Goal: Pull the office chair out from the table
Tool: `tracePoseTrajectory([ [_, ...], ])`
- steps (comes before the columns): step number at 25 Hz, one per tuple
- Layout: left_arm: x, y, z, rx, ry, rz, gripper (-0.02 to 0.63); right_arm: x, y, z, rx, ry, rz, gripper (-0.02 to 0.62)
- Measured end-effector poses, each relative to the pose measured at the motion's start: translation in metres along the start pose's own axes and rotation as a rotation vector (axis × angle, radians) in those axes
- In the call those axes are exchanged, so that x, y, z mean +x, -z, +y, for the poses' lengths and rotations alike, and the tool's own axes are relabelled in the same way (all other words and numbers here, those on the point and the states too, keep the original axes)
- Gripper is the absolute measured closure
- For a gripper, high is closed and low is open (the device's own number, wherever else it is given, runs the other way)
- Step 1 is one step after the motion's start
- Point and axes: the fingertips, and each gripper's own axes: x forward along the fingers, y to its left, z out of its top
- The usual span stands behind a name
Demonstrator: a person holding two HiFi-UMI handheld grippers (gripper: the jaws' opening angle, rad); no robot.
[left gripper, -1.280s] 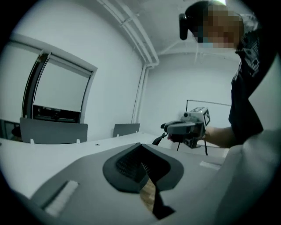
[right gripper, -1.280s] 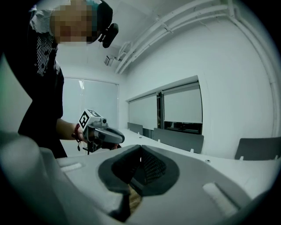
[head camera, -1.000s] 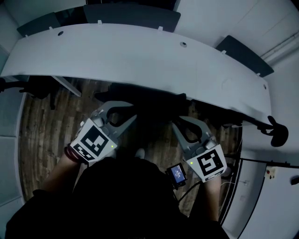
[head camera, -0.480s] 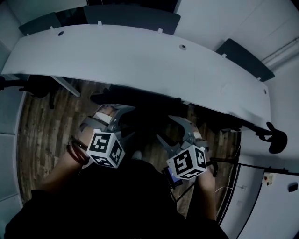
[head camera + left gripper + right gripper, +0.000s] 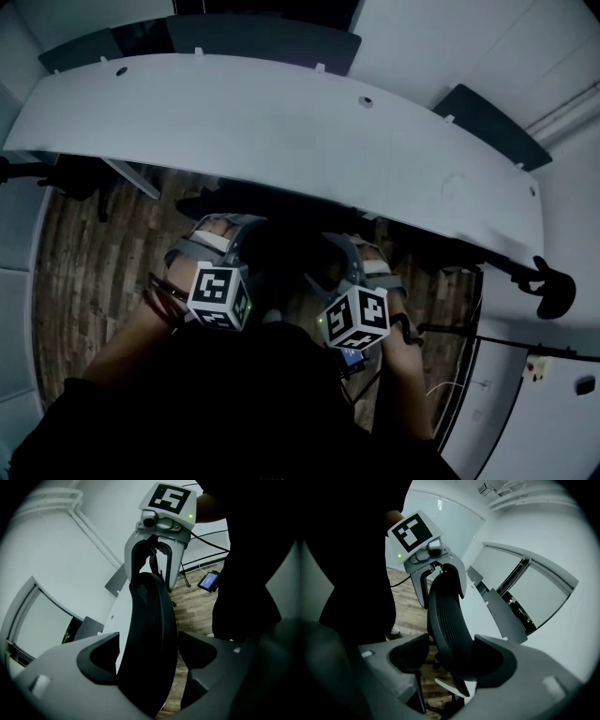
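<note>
Black mesh office chair backrest (image 5: pixel 149 630) stands upright at the near edge of the long white curved surface (image 5: pixel 281 122). Left gripper (image 5: pixel 147 641) straddles the backrest's top edge toward its left end, right gripper (image 5: pixel 452 644) toward its right. Both sets of fingers are opening, with the backrest between them. Dark chair back (image 5: pixel 262 33) sits behind the surface. Brown wood-plank floor (image 5: pixel 89 253) lies beneath.

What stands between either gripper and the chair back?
Nothing visible. The chair back sits between the jaws of the left gripper and of the right gripper. Both pairs of jaws are opening, not pressing on it.
</note>
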Motion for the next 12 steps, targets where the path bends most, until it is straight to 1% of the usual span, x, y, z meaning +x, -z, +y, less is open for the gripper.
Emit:
tracePoseTrajectory([
  [2, 0.005, 0.004, -0.004, 0.032, 0.008, 0.029, 0.204, 0.010, 0.005, 0.000, -0.021, -0.007, 0.011, 0.307],
  [4, 0.009, 0.007, -0.004, 0.070, -0.009, 0.057, 0.186, 0.016, 0.010, -0.003, -0.052, 0.004, 0.026, 0.307],
  [6, 0.014, 0.010, -0.003, 0.122, -0.034, 0.092, 0.183, 0.019, 0.015, -0.007, -0.104, 0.024, 0.066, 0.307],
  [8, 0.015, 0.014, -0.005, 0.158, -0.039, 0.128, 0.183, 0.024, 0.016, -0.011, -0.166, 0.056, 0.093, 0.310],
  [10, 0.017, 0.016, -0.008, 0.175, -0.036, 0.151, 0.184, 0.023, 0.016, -0.016, -0.208, 0.087, 0.086, 0.341],
  [11, 0.018, 0.016, -0.009, 0.179, -0.030, 0.158, 0.189, 0.022, 0.016, -0.019, -0.226, 0.098, 0.080, 0.376],
  [12, 0.019, 0.016, -0.011, 0.182, -0.023, 0.164, 0.193, 0.021, 0.017, -0.019, -0.246, 0.102, 0.075, 0.388],
])
